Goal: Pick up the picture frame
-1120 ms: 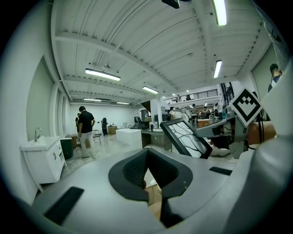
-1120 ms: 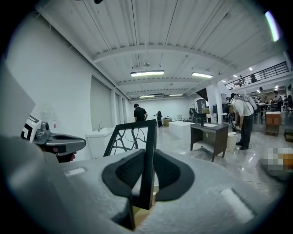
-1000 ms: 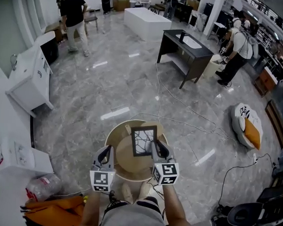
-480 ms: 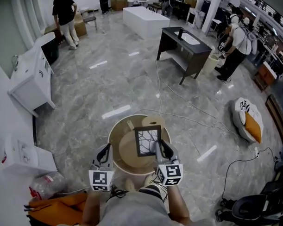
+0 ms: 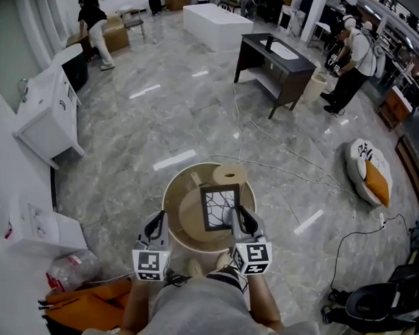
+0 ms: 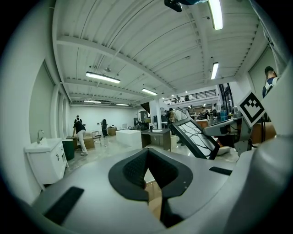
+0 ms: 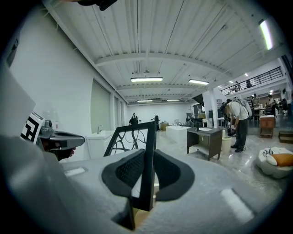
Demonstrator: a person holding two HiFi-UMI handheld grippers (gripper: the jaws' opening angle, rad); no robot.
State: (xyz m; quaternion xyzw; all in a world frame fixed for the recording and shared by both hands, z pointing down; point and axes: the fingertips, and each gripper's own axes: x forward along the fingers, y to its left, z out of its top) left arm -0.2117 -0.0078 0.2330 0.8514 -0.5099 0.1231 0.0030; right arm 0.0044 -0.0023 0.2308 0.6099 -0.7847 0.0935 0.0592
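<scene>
Picture frame (image 7: 149,137) sits clamped upright, edge-on, between the right tongs (image 7: 147,170).

No text reads clearly; the marker cubes (image 5: 150,266) seem to bear only square patterns.

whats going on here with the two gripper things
A person holds a gripper in each hand over a round wooden tub. The right gripper is shut on the edge of the black picture frame, holding it over the tub. The left gripper is shut with nothing in it, off to the frame's left.
</scene>
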